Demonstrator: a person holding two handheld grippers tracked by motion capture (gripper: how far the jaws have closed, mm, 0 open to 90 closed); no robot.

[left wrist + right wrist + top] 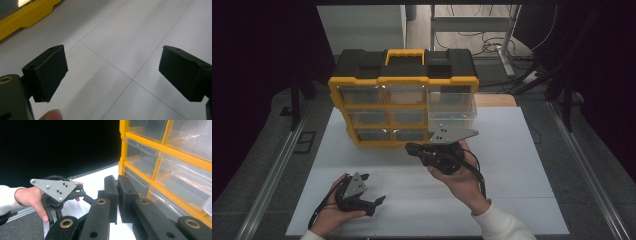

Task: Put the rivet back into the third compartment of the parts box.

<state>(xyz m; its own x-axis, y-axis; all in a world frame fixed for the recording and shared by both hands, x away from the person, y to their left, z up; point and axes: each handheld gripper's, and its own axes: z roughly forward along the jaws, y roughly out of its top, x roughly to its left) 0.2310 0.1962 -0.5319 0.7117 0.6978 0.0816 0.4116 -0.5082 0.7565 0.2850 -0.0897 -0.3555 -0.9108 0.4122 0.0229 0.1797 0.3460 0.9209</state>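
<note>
On the white table (512,165), just in front of the yellow-and-black drawer cabinet (404,80), sits the right gripper (412,148), held in the right hand (459,177). Jaws pressed together with nothing between them, as seen in the right gripper view, black pads flat against each other. Tips pointing toward the lower front edge of the cabinet, very close to it, whether touching cannot be told. One clear drawer (452,107) at the right column pulled out from the cabinet, just above the grey three-cornered plate of this gripper. Other clear drawers pushed in, in three rows.

Nearer to the person and lower left in the high view, the left gripper (374,189) in the left hand (329,210), well apart from the cabinet. Jaws spread wide open, holding nothing, only the bare table surface with thin seam lines between them in the left gripper view. Yellow corner of the cabinet (27,17) at the upper left of that view.

No brand, label or readable writing on the cabinet, drawers or grippers.
</note>
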